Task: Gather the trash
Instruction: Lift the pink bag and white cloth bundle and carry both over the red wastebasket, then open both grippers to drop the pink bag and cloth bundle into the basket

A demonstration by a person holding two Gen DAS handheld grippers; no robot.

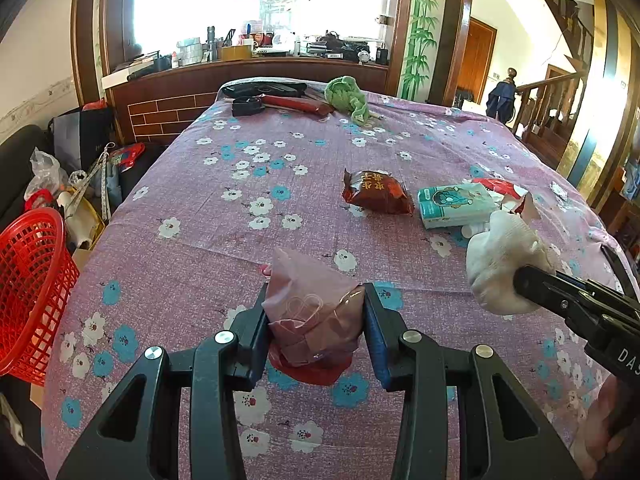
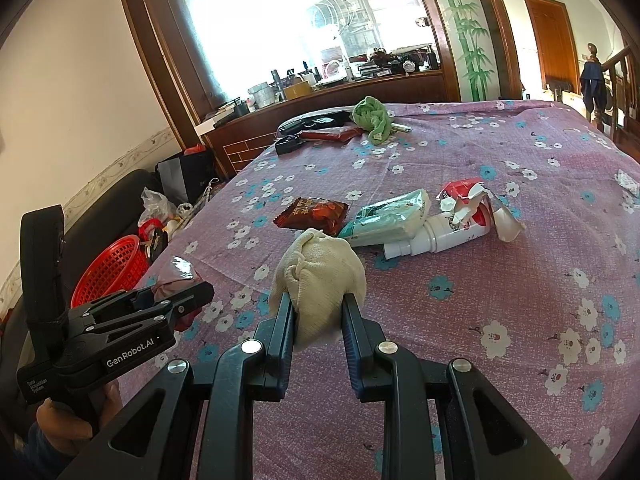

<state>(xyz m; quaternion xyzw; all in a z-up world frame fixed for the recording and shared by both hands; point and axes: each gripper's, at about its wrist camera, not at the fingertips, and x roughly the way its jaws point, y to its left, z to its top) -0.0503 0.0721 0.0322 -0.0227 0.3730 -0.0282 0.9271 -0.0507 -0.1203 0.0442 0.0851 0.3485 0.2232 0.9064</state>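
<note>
Two claws loaded: left claw [image 1: 314,316] pinching pink wrapper [image 1: 312,304], right claw [image 2: 318,316] seemingly clamping cream cloth [image 2: 320,276].

Floral purple bedspread [image 1: 280,240] bearing brown snack packet [image 1: 378,192], tissue pack [image 1: 454,204], green cloth [image 1: 348,96]

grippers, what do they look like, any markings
Both are black plastic with triangular cut-outs, silver pivot bolts and dark blue pads on the fingers. The left gripper reads "GenRobot.AI" in white; the right gripper shows white letters "DAS". No sleeves or cables are visible.

Crumpled pink wrapper [image 1: 314,316] and balled cream cloth [image 2: 320,276] pinched above the floral bedspread [image 1: 224,240]
</note>
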